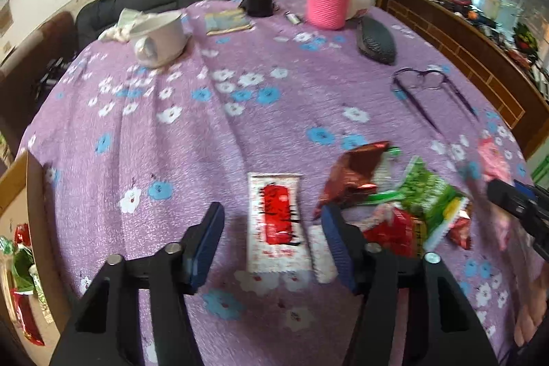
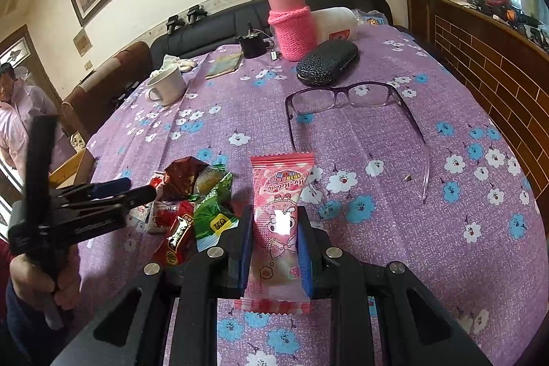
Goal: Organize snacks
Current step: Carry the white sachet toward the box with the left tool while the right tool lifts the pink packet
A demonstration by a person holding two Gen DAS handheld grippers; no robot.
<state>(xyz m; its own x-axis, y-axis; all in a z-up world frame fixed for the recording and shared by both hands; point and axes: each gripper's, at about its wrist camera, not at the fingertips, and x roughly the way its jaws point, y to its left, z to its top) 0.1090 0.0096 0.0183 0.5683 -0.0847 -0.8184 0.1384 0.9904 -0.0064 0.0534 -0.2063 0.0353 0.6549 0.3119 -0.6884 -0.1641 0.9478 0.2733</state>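
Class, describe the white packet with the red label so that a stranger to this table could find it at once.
Start at the purple flowered tablecloth and come to its near edge, where the snack pile lies. Just left of that pile, between the open left gripper's fingers, lies the white packet. It alone lies flat, by itself, white with a red block.

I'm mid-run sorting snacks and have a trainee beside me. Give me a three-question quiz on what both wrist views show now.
1. True or false: the right tool is shut on the pink snack packet.
2. What lies between the open fingers of the left tool? A) the glasses B) the white and red sachet C) the white mug
3. Fill in: the bottle at the far end of the table wears a knitted ____ sleeve.

Key: 1 true; 2 B; 3 pink.
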